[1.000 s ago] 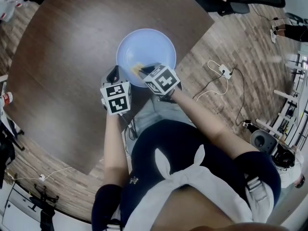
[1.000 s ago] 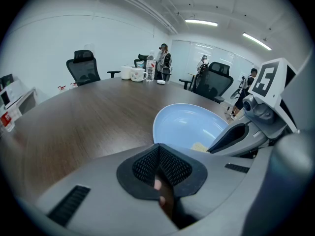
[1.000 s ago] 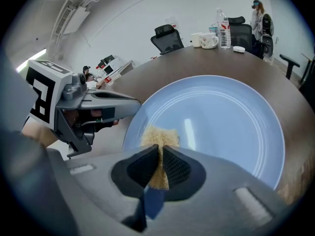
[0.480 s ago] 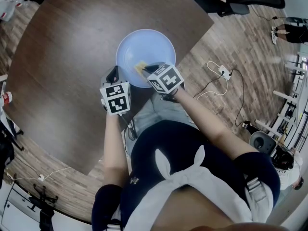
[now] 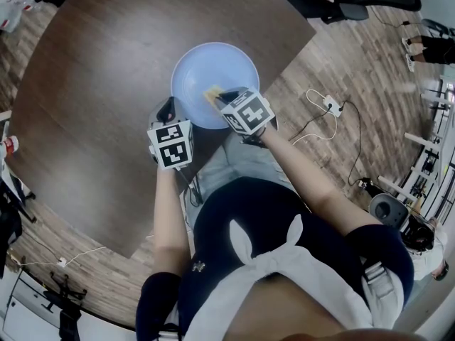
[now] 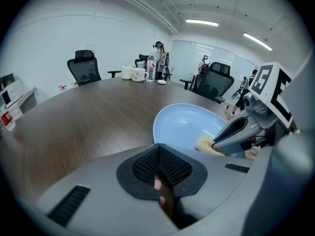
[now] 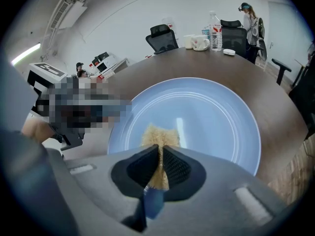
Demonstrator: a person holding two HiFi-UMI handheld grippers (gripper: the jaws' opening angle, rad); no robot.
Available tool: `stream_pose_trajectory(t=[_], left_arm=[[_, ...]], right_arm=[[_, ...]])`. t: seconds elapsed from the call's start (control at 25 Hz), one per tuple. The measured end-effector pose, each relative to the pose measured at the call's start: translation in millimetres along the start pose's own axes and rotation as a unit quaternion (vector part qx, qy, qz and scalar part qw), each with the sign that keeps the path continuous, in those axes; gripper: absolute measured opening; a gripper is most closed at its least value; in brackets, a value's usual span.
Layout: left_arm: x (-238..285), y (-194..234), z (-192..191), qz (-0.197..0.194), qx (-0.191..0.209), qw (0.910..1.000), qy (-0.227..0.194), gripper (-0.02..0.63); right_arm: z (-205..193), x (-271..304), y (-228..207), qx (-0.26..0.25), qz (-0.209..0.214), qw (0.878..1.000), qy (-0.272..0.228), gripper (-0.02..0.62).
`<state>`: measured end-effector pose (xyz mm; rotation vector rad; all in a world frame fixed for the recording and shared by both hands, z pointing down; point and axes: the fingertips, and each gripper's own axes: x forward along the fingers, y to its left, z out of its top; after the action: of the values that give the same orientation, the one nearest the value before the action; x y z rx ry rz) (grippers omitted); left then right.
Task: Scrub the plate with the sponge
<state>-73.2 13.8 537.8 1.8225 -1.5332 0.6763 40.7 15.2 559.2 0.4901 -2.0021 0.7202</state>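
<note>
A round light-blue plate [image 5: 213,69] lies on the dark wooden table [image 5: 99,84] near its front edge. My right gripper [image 5: 222,96] is shut on a yellow sponge [image 5: 212,92], which it presses on the plate's near part. In the right gripper view the sponge [image 7: 158,133] sticks out past the shut jaws onto the plate [image 7: 211,117]. My left gripper [image 5: 166,109] rests just left of the plate's near rim with its jaws shut and nothing between them. The left gripper view shows the plate [image 6: 179,124], the sponge [image 6: 208,145] and the right gripper [image 6: 224,139] ahead on the right.
Mugs and a water bottle [image 7: 212,31] stand at the table's far side, with office chairs [image 6: 83,68] around it. A white cable and plug [image 5: 328,105] lie on the wooden floor to the right. The table's edge [image 5: 288,66] runs close by the plate.
The right gripper has slid the sponge a little farther and to the right across the plate. The left gripper and the plate have stayed in place.
</note>
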Motion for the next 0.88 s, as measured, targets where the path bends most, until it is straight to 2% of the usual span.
stream_pose_trajectory(t=[0.44,0.88], left_arm=[[-1.1,-1.7,-0.5,-0.002,0.0,1.0,0.006,0.006],[0.7,1.4,-0.8,-0.001,-0.001,1.0,0.0,0.006]], right_arm=[[-2.7,-8.1,-19.5,-0.035,-0.042,0.998,0.022,0.025],[-2.7,-11.5,-36.5,-0.043,-0.066,0.996,0.036,0.025]])
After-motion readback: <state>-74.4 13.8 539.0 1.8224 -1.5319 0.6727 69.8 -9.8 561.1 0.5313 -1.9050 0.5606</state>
